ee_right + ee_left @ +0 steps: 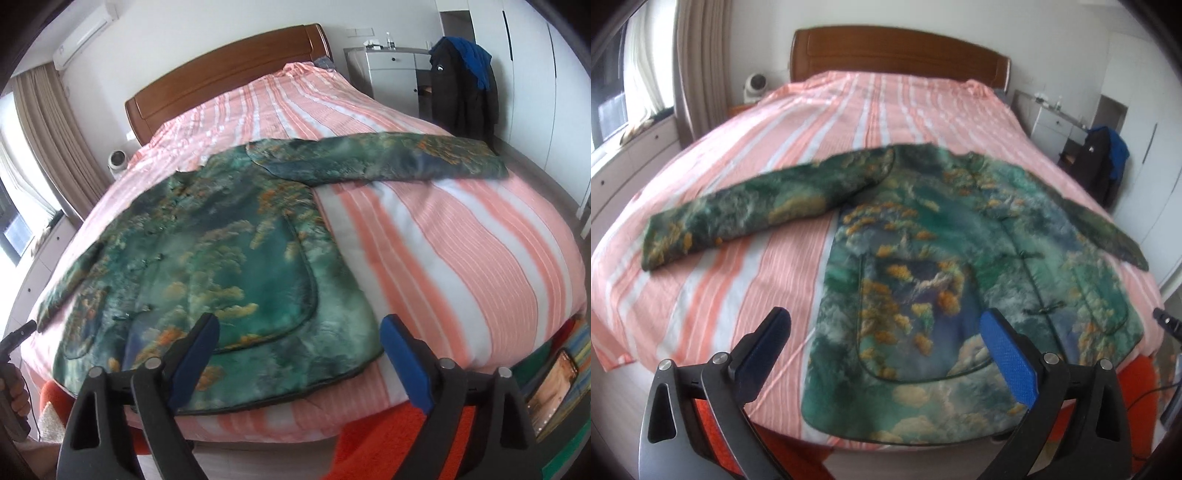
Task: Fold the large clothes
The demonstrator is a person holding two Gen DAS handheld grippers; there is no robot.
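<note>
Jacket (960,258) flat on striped bed (738,295), hem toward you, sleeves spread sideways. Your left gripper (886,332) and right gripper (299,332) both wide apart, empty, above hem. Each sleeve lies far-outward from its nearer hand.

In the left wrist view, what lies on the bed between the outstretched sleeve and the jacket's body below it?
Only bare striped bedspread fills the wedge between the sleeve and the jacket body; nothing else lies there. The left wrist view shows it.
</note>
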